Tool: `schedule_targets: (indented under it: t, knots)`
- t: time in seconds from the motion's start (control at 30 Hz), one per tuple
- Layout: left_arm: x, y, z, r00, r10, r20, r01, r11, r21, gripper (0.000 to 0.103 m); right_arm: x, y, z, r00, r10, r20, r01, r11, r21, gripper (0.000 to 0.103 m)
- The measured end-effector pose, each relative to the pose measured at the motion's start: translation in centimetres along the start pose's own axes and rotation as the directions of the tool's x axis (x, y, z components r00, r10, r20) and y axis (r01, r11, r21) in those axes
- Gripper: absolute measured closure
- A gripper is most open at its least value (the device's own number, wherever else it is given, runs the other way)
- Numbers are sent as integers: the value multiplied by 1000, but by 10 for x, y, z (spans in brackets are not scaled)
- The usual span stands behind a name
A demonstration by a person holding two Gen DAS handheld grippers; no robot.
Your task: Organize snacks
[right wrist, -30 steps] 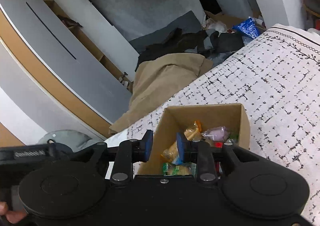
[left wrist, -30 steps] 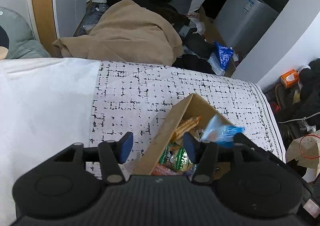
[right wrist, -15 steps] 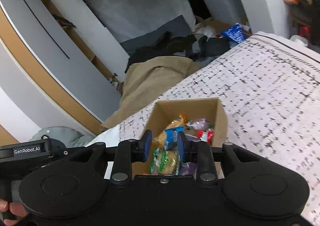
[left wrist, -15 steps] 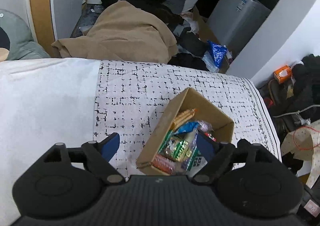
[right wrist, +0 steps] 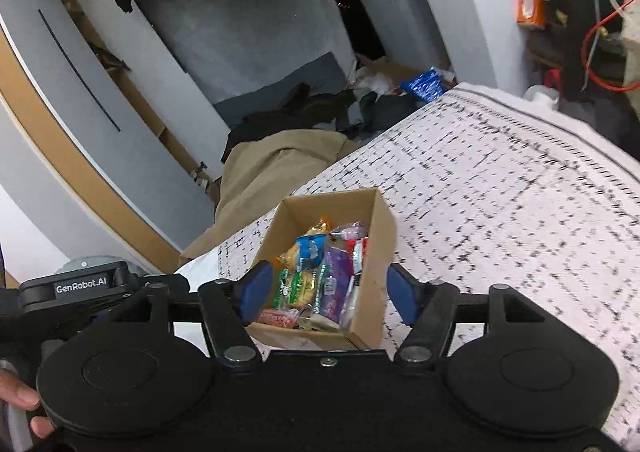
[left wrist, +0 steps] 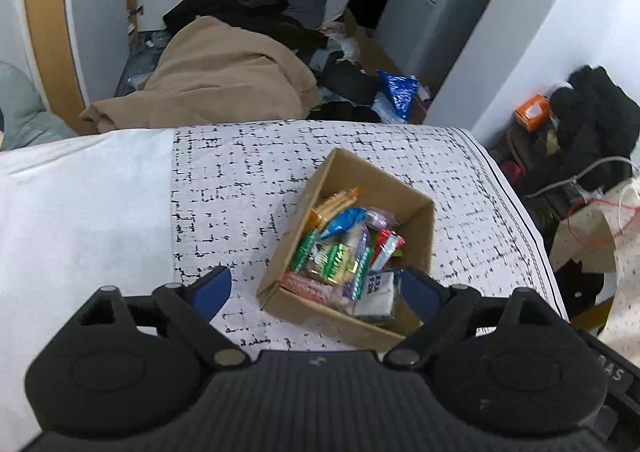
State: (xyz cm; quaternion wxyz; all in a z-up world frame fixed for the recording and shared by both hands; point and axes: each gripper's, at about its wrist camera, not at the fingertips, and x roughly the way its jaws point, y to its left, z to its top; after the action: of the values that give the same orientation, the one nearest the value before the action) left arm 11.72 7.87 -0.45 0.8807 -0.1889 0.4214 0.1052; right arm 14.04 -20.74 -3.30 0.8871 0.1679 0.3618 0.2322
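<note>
An open cardboard box [left wrist: 416,228] sits on the black-and-white patterned cloth [left wrist: 248,180]. It holds several snack packets, among them a blue packet [left wrist: 344,221], a green packet [left wrist: 332,258] and a red one [left wrist: 386,248]. The box also shows in the right wrist view [right wrist: 380,220]. My left gripper [left wrist: 316,288] is open and empty, raised above the box's near end. My right gripper [right wrist: 326,290] is open and empty, above the box's near end, its fingers either side of the box.
The cloth lies over a white sheet [left wrist: 80,212]. Beyond the far edge are a tan blanket [left wrist: 224,80], dark clothes and a blue bag [left wrist: 398,90] on the floor. A grey appliance [left wrist: 432,20] stands behind. Clutter and cables [left wrist: 580,188] lie at the right.
The left gripper let go of the blue packet, which now lies in the box, and opened wide. The right gripper opened from narrow to wide. Both pulled back and up from the box.
</note>
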Motion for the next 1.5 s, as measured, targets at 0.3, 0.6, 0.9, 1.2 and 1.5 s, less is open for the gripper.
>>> schedule_targets:
  t: [0.3, 0.6, 0.9, 1.2, 1.5]
  knots:
    - [-21, -22, -21, 998, -42, 38, 38, 996, 80, 0, -49, -5, -12, 996, -79, 51, 80, 997, -22, 9]
    - [-44, -37, -44, 997, -55, 58, 44, 983, 178, 0, -82, -3, -29, 988, -140, 69, 143, 988, -50, 0]
    - [-67, -31, -61, 994, -73, 76, 53, 969, 241, 0, -106, -3, -41, 981, -175, 82, 179, 982, -51, 0]
    - [-86, -13, -70, 993, -86, 82, 61, 959, 276, 0, -121, 0, -53, 977, -197, 84, 201, 979, -45, 0]
    - [-101, -4, -74, 990, -104, 99, 69, 948, 310, 0, -128, 5, -55, 975, -199, 99, 205, 978, -49, 0]
